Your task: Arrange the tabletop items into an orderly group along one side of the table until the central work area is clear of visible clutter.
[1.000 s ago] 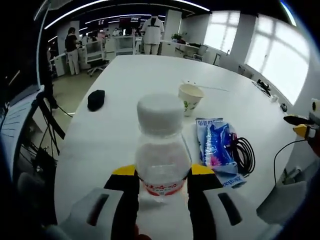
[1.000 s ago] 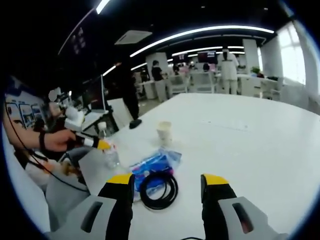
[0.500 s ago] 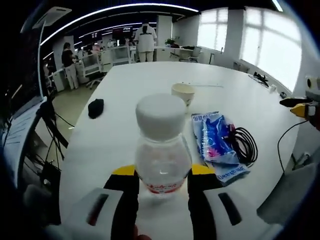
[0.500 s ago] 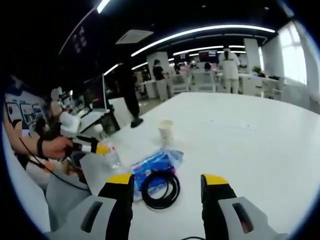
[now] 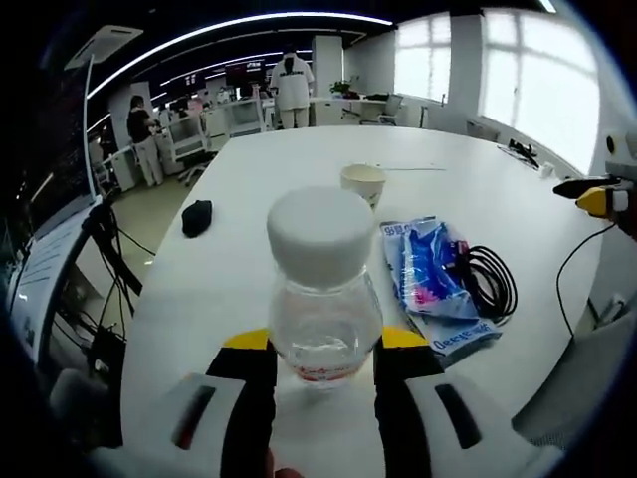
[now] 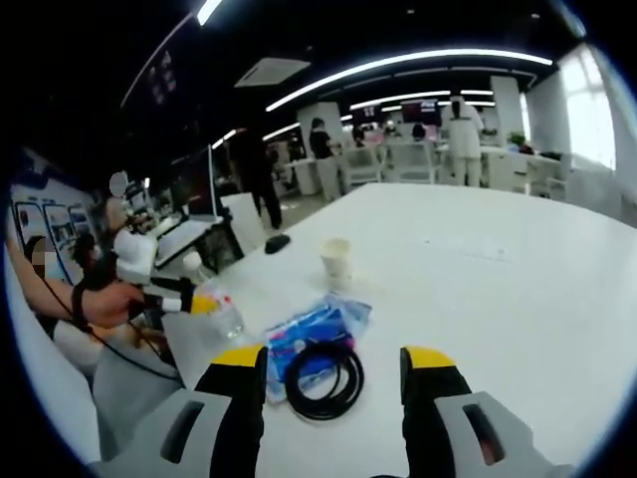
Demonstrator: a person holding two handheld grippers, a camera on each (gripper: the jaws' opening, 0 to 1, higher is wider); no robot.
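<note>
A clear plastic bottle (image 5: 323, 299) with a white cap stands upright between the yellow-tipped jaws of my left gripper (image 5: 323, 351), which is shut on it. Beyond it on the white table (image 5: 289, 149) are a paper cup (image 5: 363, 182), a blue packet (image 5: 433, 279) and a coiled black cable (image 5: 490, 282). In the right gripper view, my right gripper (image 6: 333, 363) is open just above the cable (image 6: 323, 378), with the packet (image 6: 314, 329) and cup (image 6: 336, 261) behind it. The left gripper (image 6: 189, 299) holds the bottle (image 6: 224, 314) near the table's left edge.
A small black object (image 5: 197, 216) lies near the table's left edge, also in the right gripper view (image 6: 277, 242). The right gripper's yellow tip (image 5: 597, 199) shows at the right. A person's hand (image 6: 100, 299) grips the left tool. Desks and standing people fill the far room.
The left gripper stays shut on the bottle, and its view has tilted a little. The right gripper's view has edged slightly closer to the cable. No item on the table has shifted.
</note>
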